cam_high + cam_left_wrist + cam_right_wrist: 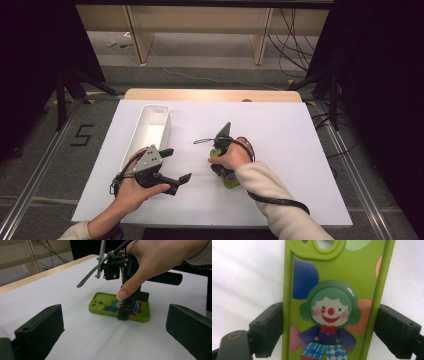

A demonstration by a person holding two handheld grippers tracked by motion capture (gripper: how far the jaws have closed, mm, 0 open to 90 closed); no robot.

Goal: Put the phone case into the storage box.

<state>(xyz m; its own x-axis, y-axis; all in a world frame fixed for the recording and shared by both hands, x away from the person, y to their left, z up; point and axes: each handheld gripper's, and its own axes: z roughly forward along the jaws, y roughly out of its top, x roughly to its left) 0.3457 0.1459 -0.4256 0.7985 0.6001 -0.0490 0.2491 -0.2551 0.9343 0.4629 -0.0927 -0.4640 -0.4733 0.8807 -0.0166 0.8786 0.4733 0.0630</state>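
Observation:
A green phone case (337,272) printed with a clown lies flat on the white table top (290,140), camera cut-out pointing away in the right gripper view. My right gripper (329,330) points straight down over it, one black jaw against each long side, shut on it. From the left gripper view the same phone case (102,305) rests on the table under the right gripper (127,308), with a hand wrapped around that gripper's body. My left gripper (177,165) hovers to the left of the phone case (230,180), jaws wide apart with nothing between them.
A long white bin (150,127) stands at the table's left, just beyond the left hand. A black cable (280,202) trails from the right gripper along the sleeve. Bare white surface lies to the right and toward the far wooden edge (210,95).

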